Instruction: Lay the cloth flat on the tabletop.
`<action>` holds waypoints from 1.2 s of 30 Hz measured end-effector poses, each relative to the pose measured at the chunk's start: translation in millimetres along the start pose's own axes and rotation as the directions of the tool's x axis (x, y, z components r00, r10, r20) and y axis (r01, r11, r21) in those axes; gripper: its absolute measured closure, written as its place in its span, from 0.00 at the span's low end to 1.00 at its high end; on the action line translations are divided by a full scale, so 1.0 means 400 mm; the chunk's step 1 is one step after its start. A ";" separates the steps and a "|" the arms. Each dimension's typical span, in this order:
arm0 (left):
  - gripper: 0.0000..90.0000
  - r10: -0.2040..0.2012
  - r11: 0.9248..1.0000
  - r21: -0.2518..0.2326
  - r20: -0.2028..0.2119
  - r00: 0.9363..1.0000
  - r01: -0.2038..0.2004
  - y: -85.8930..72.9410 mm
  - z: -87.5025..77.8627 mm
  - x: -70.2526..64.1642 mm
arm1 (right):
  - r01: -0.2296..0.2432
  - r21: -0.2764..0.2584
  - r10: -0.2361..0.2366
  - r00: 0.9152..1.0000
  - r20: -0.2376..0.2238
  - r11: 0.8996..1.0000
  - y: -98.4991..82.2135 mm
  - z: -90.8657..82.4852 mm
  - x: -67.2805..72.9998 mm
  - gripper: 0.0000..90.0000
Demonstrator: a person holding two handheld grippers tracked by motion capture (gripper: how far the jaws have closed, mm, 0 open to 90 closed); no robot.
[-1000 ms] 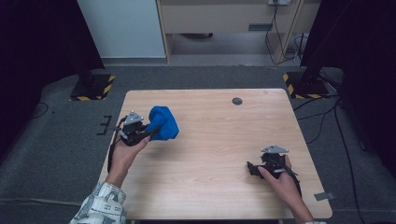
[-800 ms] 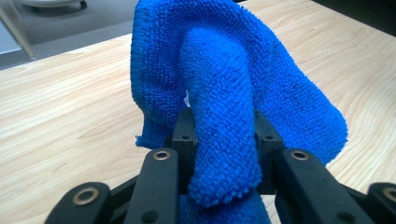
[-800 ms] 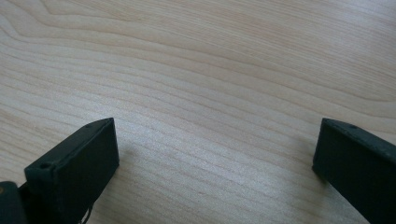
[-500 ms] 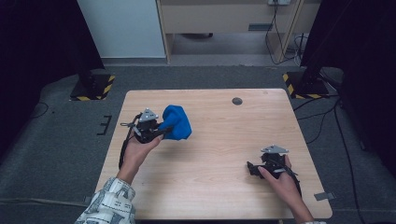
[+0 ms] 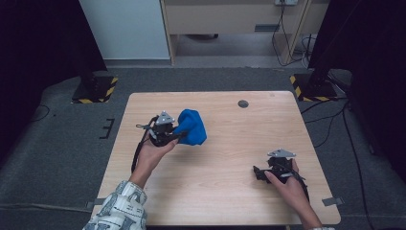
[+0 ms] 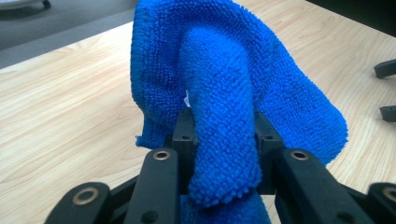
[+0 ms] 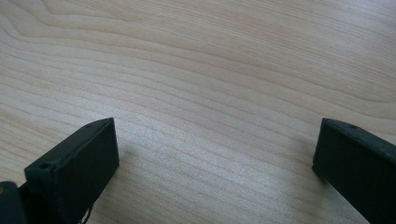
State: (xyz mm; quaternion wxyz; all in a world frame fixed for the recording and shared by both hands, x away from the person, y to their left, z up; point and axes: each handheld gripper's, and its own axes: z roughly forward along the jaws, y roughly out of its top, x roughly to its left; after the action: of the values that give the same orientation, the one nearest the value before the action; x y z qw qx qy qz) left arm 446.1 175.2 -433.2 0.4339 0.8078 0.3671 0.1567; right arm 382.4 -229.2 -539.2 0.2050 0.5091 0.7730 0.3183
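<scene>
- Cloth (image 5: 192, 126), blue, bunched, sits clamped between the left claw (image 5: 178, 135) jaws.
- Right claw (image 5: 258, 173) rests wide open on bare worktop (image 5: 230, 163), gripping nothing.

You have no writing, label, brand or number that can be read anywhere here. The nearest thing to a sign is the yellow-and-black hazard striping (image 5: 90, 100) on the stand base at the far left of the floor, and the same striping (image 5: 298, 91) on the base at the far right. The print on your sleeve (image 5: 119, 213) is too small to make out.
</scene>
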 end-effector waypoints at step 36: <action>0.74 0.080 0.984 0.148 0.149 0.986 -0.102 -0.037 0.219 -0.157 | 0.005 0.001 -0.005 1.000 -0.002 1.000 0.002 0.001 -0.001 0.01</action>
State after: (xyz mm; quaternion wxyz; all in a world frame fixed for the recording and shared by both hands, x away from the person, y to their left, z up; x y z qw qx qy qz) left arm 446.6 83.3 -491.6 0.3872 0.8641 0.3088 0.0894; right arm 383.4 -229.1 -539.0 0.2046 0.5070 0.7746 0.3178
